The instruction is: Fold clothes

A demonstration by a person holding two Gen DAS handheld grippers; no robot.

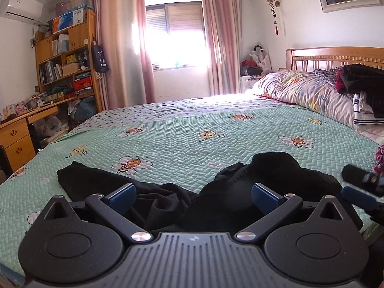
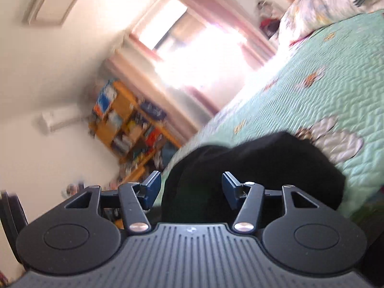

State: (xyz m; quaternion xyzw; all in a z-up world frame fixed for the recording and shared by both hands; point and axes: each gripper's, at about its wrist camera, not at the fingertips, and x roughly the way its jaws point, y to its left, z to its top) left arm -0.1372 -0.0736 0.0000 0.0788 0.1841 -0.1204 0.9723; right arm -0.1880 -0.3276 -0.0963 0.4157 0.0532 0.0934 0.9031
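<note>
Black garment (image 1: 230, 192), crumpled, on the near part of a green bee-print quilt (image 1: 192, 124) covering the bed. Surroundings: floral duvet (image 1: 300, 88) and a pile of dark clothes (image 1: 360, 79) by the wooden headboard (image 1: 336, 57); pink curtains (image 1: 120, 48) flanking a bright window; wooden shelf unit (image 1: 69, 55) at left. Garment lies in uneven folds, one flat part reaching left, a humped mass at right. Left gripper (image 1: 193, 193) above the cloth, jaws wide apart, nothing clamped. Right gripper (image 2: 190, 189) likewise parted, its fingers either side of the black hump without pressing it. Right wrist view is tilted and blurred; garment's near edge is hidden behind both gripper bodies.
</note>
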